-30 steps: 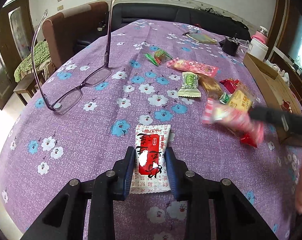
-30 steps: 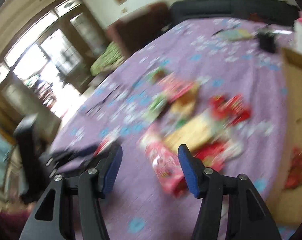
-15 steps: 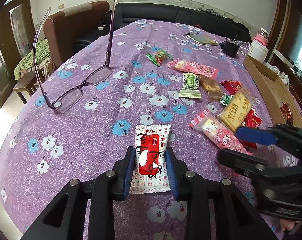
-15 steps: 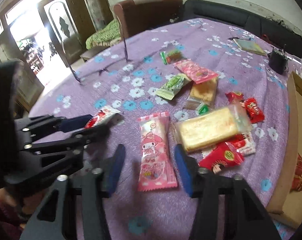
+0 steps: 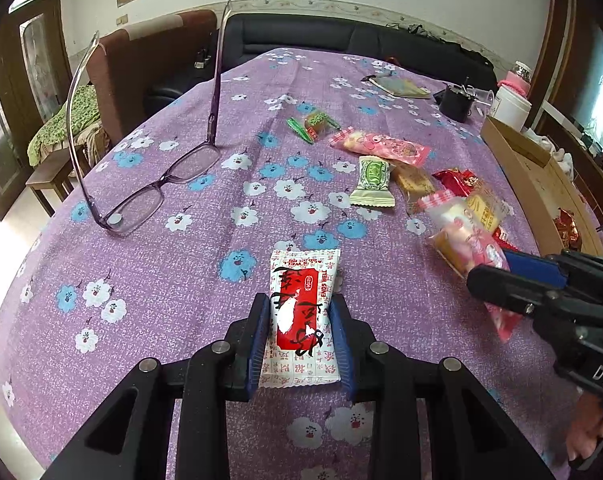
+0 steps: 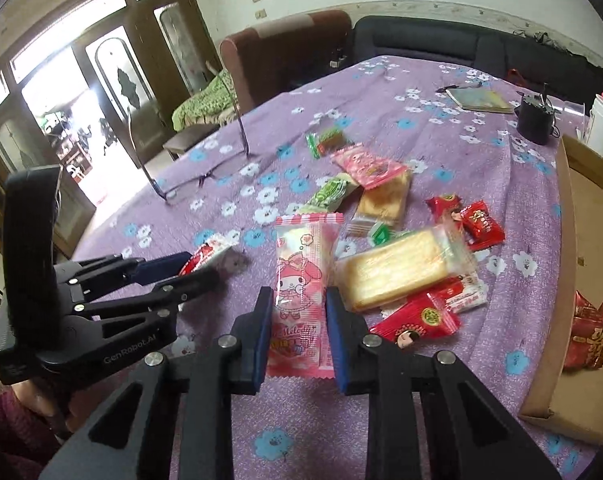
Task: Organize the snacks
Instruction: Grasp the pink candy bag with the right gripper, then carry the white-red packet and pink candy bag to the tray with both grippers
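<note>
Though light, crinkly and slippery, both packets handle best pinched across their long edges: left gripper (image 5: 300,338) fingers clamp white-and-red packet (image 5: 301,316). Right gripper (image 6: 297,330) fingers likewise squeeze pink packet (image 6: 301,276), probably soft-filled, above purple tabletop (image 6: 441,152).

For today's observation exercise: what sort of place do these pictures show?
Probably a home living room: a black sofa and brown armchair behind a table with a purple floral tablecloth, with glazed wooden doors nearby.

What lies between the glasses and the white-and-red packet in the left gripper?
Only bare tablecloth, in the left wrist view, between the glasses and the packet.
</note>
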`<state>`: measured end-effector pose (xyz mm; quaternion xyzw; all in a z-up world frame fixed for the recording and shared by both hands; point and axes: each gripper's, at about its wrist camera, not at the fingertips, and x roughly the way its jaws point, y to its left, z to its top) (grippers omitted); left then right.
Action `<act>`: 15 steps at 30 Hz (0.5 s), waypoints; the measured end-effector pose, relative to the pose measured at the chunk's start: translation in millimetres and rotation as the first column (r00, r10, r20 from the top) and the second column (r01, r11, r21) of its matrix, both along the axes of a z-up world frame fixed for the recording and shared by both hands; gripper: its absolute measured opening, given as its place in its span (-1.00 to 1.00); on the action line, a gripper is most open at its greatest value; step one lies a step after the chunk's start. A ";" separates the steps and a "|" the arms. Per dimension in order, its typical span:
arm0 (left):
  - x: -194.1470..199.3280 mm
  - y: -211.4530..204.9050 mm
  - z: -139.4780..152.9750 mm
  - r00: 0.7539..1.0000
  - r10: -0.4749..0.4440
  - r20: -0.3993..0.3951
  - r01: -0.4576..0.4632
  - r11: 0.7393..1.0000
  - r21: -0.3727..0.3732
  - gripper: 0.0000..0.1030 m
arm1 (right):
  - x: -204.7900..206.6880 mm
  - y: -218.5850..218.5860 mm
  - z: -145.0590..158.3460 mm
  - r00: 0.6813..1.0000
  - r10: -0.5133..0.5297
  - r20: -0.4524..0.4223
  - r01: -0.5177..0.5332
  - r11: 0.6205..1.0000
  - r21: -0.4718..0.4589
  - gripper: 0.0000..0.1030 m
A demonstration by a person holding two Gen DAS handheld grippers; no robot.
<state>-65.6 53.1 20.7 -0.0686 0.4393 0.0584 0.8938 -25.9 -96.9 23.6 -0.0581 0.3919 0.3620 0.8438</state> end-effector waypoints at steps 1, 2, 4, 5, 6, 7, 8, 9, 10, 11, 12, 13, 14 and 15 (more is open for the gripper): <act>0.2 -0.2 0.5 1.000 0.005 0.002 -0.005 1.000 0.004 -0.37 | 1.9 -2.8 0.3 1.000 -0.010 0.006 0.009 1.000 0.015 -0.52; 1.1 -0.8 0.9 1.000 0.008 0.001 -0.008 1.000 0.010 -0.38 | 4.1 -6.0 0.1 1.000 -0.016 0.003 0.016 0.999 0.037 -0.52; 3.2 -2.1 1.0 1.000 0.010 0.000 -0.010 1.000 0.015 -0.38 | 8.0 -10.3 -1.0 1.000 -0.028 -0.012 0.029 0.997 0.070 -0.52; 3.9 -2.9 1.5 1.000 0.012 0.002 -0.012 1.000 0.016 -0.38 | 10.0 -13.9 -1.9 0.999 -0.039 -0.017 0.040 0.996 0.079 -0.52; 4.9 -4.6 1.8 1.000 0.012 0.005 -0.012 1.000 0.021 -0.38 | 10.8 -16.2 -2.4 0.999 -0.044 -0.019 0.045 0.996 0.081 -0.52; 6.1 -6.6 2.1 1.000 0.010 0.007 -0.011 1.000 0.026 -0.37 | 11.6 -19.2 -2.5 0.999 -0.047 -0.020 0.049 0.995 0.087 -0.52; 7.2 -8.3 2.4 1.000 0.010 0.009 -0.011 1.000 0.029 -0.37 | 12.3 -23.5 -1.6 0.998 -0.054 -0.020 0.056 0.994 0.098 -0.52; 8.6 -10.3 2.6 1.000 0.010 0.010 -0.010 1.000 0.029 -0.37 | 13.1 -27.8 -0.3 0.998 -0.063 -0.022 0.065 0.992 0.110 -0.52; 9.9 -12.3 2.5 1.000 0.007 0.009 -0.008 1.000 0.028 -0.38 | 14.7 -31.8 0.8 0.997 -0.070 -0.024 0.072 0.990 0.122 -0.52; 11.6 -15.4 2.5 1.000 0.005 0.007 -0.005 1.000 0.028 -0.38 | 15.6 -34.7 2.2 0.997 -0.076 -0.026 0.078 0.988 0.132 -0.52; 12.2 -17.3 2.8 1.000 0.003 0.006 -0.004 1.000 0.028 -0.38 | 16.1 -37.3 3.4 0.996 -0.081 -0.027 0.084 0.986 0.141 -0.52; 12.7 -19.9 3.4 1.000 0.000 0.007 0.000 1.000 0.028 -0.38 | 16.6 -40.1 4.9 0.996 -0.088 -0.026 0.091 0.984 0.150 -0.52; 12.8 -22.3 4.1 1.000 -0.004 0.007 0.004 1.000 0.028 -0.38 | 17.6 -43.1 6.4 0.995 -0.095 -0.027 0.098 0.982 0.160 -0.52; 13.0 -25.2 5.1 1.000 -0.008 0.007 0.008 0.999 0.033 -0.38 | 18.5 -44.7 7.0 0.995 -0.099 -0.029 0.103 0.981 0.166 -0.52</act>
